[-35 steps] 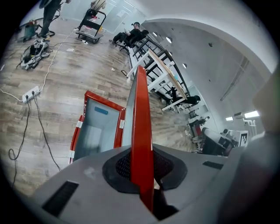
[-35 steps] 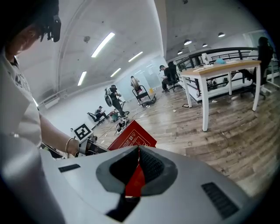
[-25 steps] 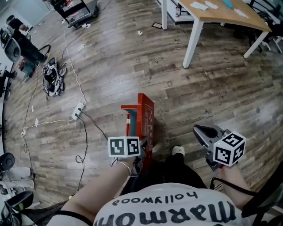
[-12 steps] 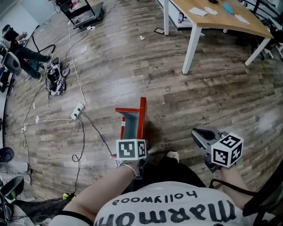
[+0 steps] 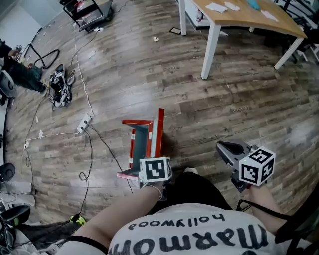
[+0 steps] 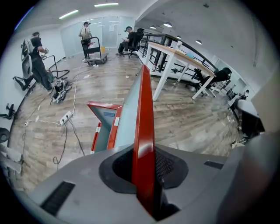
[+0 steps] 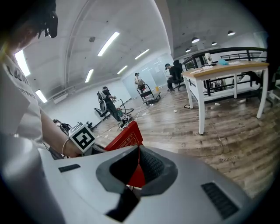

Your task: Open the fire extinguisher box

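The red fire extinguisher box [image 5: 140, 144] lies on the wooden floor with its grey inside showing. Its red door [image 5: 160, 130] stands on edge along the right side. My left gripper [image 5: 155, 172] points steeply down at the door's near end. In the left gripper view the door's edge [image 6: 143, 131] runs up between the jaws of the left gripper [image 6: 146, 175], whose pads sit against it. These jaws have just been opening a little, with the door still between them. My right gripper [image 5: 223, 146] hovers to the right, apart from the box. In its own view the right gripper [image 7: 139, 151] is shut on nothing.
A wooden table with white legs [image 5: 207, 50] stands at the upper right. A power strip [image 5: 83, 124] and cables [image 5: 94, 149] trail left of the box. The person's shoe [image 5: 191, 171] is just right of the door's near end. A cart [image 5: 92, 12] and other people are far off.
The door has swung from lying over the box to standing on edge, exposing the grey inside. My left gripper has come nearer the person and tipped further downward. The right gripper has barely shifted.
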Demonstrator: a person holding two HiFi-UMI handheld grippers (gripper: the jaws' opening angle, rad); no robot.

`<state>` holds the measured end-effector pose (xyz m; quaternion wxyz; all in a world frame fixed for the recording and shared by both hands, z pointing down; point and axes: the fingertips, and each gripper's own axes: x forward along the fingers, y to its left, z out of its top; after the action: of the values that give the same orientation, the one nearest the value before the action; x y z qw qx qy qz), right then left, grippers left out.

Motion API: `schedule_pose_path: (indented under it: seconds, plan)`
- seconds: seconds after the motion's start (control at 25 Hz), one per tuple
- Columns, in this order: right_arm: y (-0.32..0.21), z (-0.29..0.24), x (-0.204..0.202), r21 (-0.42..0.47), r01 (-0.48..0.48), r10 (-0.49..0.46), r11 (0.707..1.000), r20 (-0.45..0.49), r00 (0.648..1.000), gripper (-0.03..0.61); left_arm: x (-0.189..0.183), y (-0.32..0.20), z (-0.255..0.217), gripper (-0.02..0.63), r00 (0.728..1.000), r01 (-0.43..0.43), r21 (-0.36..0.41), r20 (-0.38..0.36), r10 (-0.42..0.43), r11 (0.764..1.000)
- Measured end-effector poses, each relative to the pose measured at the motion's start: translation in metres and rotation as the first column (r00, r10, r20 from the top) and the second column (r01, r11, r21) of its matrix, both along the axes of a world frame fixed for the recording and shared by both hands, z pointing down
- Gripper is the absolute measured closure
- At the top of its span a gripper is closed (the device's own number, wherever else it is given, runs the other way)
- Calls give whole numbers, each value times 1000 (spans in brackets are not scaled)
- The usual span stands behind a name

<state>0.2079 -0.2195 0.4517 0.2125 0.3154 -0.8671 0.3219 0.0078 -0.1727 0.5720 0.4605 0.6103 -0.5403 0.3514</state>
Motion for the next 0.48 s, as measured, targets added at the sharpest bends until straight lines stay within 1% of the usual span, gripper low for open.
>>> schedule_pose_path:
  seconds: [0.12, 0.28, 0.48]
  plan:
    - [3, 4, 12, -11, -9, 9, 1000, -2, 1000, 568, 11, -2, 8, 549, 998, -3, 7, 63, 3, 1000]
    - [9, 11, 26, -29, -19, 18, 999, -10, 1000, 568, 38, -1, 22, 524, 997, -53, 21, 60, 52, 998]
    - [16, 20, 36, -47, -47, 46, 998, -6, 999, 568, 49, -1, 33, 500, 993, -89, 20, 77, 87, 996]
